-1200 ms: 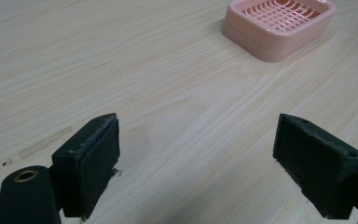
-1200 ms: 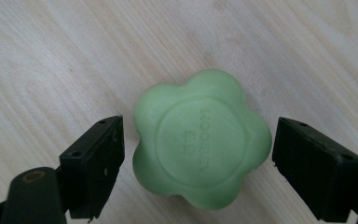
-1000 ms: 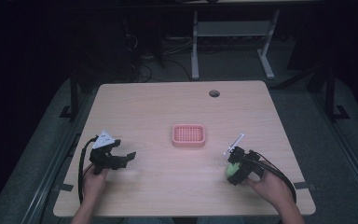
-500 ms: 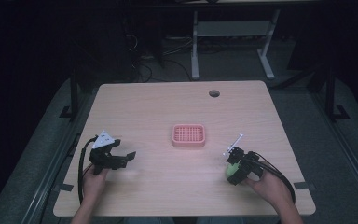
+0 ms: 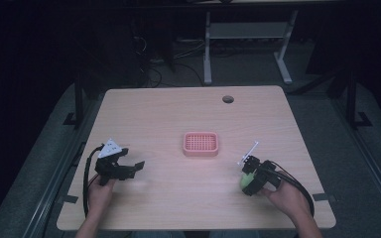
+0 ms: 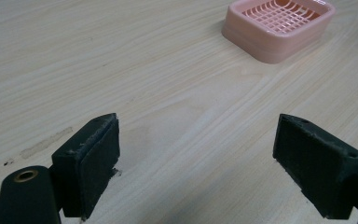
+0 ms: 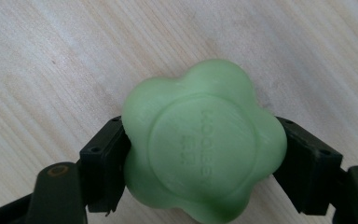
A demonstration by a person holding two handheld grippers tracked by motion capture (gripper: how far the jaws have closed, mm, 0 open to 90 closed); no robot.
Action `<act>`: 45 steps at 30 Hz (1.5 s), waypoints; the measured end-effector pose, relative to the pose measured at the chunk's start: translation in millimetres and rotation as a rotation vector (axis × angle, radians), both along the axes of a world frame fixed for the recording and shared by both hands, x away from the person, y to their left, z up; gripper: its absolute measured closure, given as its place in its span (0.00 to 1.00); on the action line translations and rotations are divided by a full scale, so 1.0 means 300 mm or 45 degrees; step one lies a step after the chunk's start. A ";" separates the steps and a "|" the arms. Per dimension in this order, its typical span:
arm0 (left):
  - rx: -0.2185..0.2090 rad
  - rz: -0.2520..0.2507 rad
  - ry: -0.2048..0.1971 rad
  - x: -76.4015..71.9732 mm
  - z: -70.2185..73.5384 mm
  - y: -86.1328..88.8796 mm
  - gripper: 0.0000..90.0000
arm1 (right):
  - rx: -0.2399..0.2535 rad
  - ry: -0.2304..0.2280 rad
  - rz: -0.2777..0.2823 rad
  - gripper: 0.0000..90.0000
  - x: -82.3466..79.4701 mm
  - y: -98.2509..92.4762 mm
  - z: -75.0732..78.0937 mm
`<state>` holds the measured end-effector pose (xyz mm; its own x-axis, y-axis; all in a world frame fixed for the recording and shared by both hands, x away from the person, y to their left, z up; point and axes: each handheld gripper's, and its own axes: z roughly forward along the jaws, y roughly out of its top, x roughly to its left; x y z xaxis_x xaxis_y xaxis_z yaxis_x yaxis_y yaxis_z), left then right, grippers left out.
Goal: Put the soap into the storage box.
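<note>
I am looking down on a pale, light-wood-grain rectangular table [image 5: 178, 114] with rounded corners, lit from above while the room around it falls into near darkness. Near the table's far edge, right of centre, sits a small round dark cable hole [image 5: 227, 99]. The floor is dull grey carpet [image 5: 357, 148], dim at both sides of the table. Beyond the far edge stands a white metal frame with two upright legs and a crossbar [image 5: 248, 44], its feet resting on the floor. To its left, a loose tangle of dark cables [image 5: 154, 69] lies on the floor. The back of the room is black, and I cannot make out walls or windows.
</note>
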<state>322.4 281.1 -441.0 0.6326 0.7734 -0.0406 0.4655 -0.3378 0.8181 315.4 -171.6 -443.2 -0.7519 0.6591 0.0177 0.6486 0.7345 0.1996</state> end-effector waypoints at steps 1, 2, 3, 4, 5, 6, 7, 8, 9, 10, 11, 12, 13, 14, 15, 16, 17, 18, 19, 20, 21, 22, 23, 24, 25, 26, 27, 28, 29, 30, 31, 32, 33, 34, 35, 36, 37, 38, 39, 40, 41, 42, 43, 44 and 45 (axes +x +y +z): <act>-0.002 0.001 0.000 0.000 0.000 0.000 0.16 | 0.003 0.000 -0.002 0.28 0.001 -0.001 0.000; -0.002 0.001 -0.001 0.000 -0.001 0.000 0.16 | 0.006 0.001 -0.003 0.28 0.001 -0.002 0.000; -0.001 0.001 0.000 0.000 -0.001 0.000 0.16 | 0.009 0.004 -0.003 0.28 0.002 -0.003 0.000; -0.001 0.001 0.000 0.000 -0.001 0.000 0.16 | 0.017 0.016 -0.010 0.28 0.002 -0.004 0.001; -0.002 0.001 0.000 0.000 -0.001 0.000 0.16 | 0.017 0.016 -0.010 0.28 0.002 -0.004 0.001; -0.002 0.001 0.000 0.000 0.000 0.000 0.16 | 0.017 0.021 -0.013 0.28 0.003 -0.004 0.002; -0.003 0.002 0.000 0.000 0.000 0.000 0.16 | 0.016 0.015 -0.014 0.29 0.002 -0.007 0.005; -0.003 0.002 0.000 0.000 0.000 0.000 0.16 | 0.017 0.011 -0.016 0.29 0.001 -0.009 0.007; -0.002 0.001 0.000 0.000 0.000 0.001 0.16 | 0.022 0.011 -0.015 0.29 0.002 -0.011 0.009; -0.002 0.001 0.000 0.000 0.000 0.001 0.16 | 0.025 0.004 -0.016 0.29 0.002 -0.014 0.013; -0.003 0.002 0.000 0.000 0.000 0.000 0.16 | 0.024 -0.006 -0.016 0.29 0.002 -0.015 0.016; -0.003 0.002 0.002 -0.001 0.000 0.000 0.16 | 0.027 -0.002 -0.018 0.29 0.002 -0.016 0.021; 0.003 0.002 0.005 0.000 0.001 0.001 0.16 | 0.028 -0.006 -0.017 0.29 0.002 -0.016 0.024; 0.003 0.002 0.005 0.000 0.001 0.001 0.16 | 0.029 -0.012 -0.015 0.29 0.002 -0.016 0.028; 0.001 0.001 0.003 0.000 0.000 0.000 0.16 | 0.028 -0.013 -0.016 0.29 0.002 -0.015 0.032; 0.002 0.002 0.002 0.000 0.000 0.000 0.16 | 0.031 -0.017 -0.015 0.29 0.003 -0.014 0.035; 0.002 0.002 0.002 0.000 0.000 0.000 0.16 | 0.033 -0.018 -0.018 0.29 0.004 -0.013 0.038; -0.001 0.003 0.002 0.000 0.000 0.000 0.16 | 0.033 -0.018 -0.018 0.29 0.004 -0.013 0.038; 0.000 0.003 0.004 0.000 0.000 0.001 0.16 | 0.040 -0.021 -0.012 0.28 0.007 -0.011 0.043; -0.002 0.004 0.004 0.000 0.000 0.001 0.16 | 0.044 -0.022 -0.009 0.29 0.009 -0.010 0.046; -0.002 0.004 0.004 0.000 0.000 0.001 0.16 | 0.048 -0.024 -0.013 0.29 0.010 -0.009 0.049; -0.002 0.003 0.001 0.000 0.000 0.001 0.16 | 0.055 -0.023 -0.007 0.29 0.013 -0.008 0.053; -0.003 0.004 0.003 0.000 0.000 0.001 0.16 | 0.059 -0.026 -0.004 0.28 0.014 -0.007 0.055; -0.003 0.004 0.003 0.000 0.000 0.001 0.16 | 0.059 -0.026 -0.004 0.28 0.014 -0.007 0.055; -0.003 0.005 0.003 0.000 0.000 0.001 0.16 | 0.060 -0.029 -0.008 0.29 0.016 -0.005 0.059; -0.004 0.004 0.003 0.000 0.000 0.000 0.16 | 0.065 -0.030 -0.007 0.29 0.018 -0.003 0.063; -0.005 0.004 0.000 -0.001 0.001 0.000 0.16 | 0.072 -0.036 -0.004 0.29 0.022 -0.003 0.070; -0.005 0.004 0.000 -0.001 0.001 0.000 0.16 | 0.072 -0.036 -0.004 0.29 0.022 -0.003 0.070; -0.004 0.003 0.001 0.000 0.001 0.000 0.16 | 0.077 -0.038 -0.004 0.29 0.027 -0.002 0.078; -0.004 0.001 -0.001 0.000 0.000 0.000 0.16 | 0.081 -0.040 -0.003 0.29 0.030 -0.002 0.081; -0.002 0.002 -0.001 0.000 0.000 0.000 0.16 | 0.083 -0.043 -0.007 0.29 0.033 -0.001 0.085; -0.003 0.004 -0.001 0.000 0.000 0.000 0.16 | 0.083 -0.043 -0.007 0.29 0.033 -0.001 0.085; -0.003 0.004 0.002 0.000 0.000 0.000 0.16 | 0.086 -0.044 -0.009 0.29 0.035 -0.002 0.086; -0.005 0.006 0.003 0.000 0.001 0.000 0.16 | 0.095 -0.042 -0.005 0.29 0.040 -0.002 0.088; -0.006 0.006 0.003 0.001 0.000 0.001 0.16 | 0.092 -0.042 -0.007 0.29 0.044 0.000 0.090; -0.003 0.008 0.003 0.001 0.001 0.001 0.16 | 0.093 -0.041 -0.004 0.29 0.047 0.001 0.091; -0.002 0.008 0.003 0.001 0.001 0.001 0.16 | 0.093 -0.041 -0.003 0.29 0.048 0.002 0.092; 0.000 0.007 0.002 0.001 0.000 0.000 0.16 | 0.094 -0.040 -0.001 0.29 0.050 0.003 0.094; 0.003 0.007 0.001 0.001 0.000 0.000 0.16 | 0.095 -0.039 -0.002 0.29 0.053 0.004 0.096; 0.008 0.007 -0.003 0.001 0.000 -0.001 0.16 | 0.096 -0.042 0.007 0.28 0.056 0.004 0.100; 0.008 0.007 -0.003 0.001 0.000 -0.001 0.16 | 0.098 -0.040 0.004 0.29 0.058 0.005 0.103; 0.005 0.010 -0.004 0.002 -0.001 -0.001 0.16 | 0.098 -0.040 0.004 0.29 0.060 0.006 0.107; 0.005 0.010 -0.004 0.002 -0.001 -0.001 0.16 | 0.101 -0.042 0.007 0.29 0.063 0.007 0.111; 0.006 0.009 0.000 0.003 -0.001 -0.001 0.16 | 0.101 -0.042 0.007 0.29 0.063 0.007 0.111; 0.003 0.010 0.000 0.003 -0.001 -0.001 0.16 | 0.101 -0.043 0.007 0.29 0.065 0.009 0.117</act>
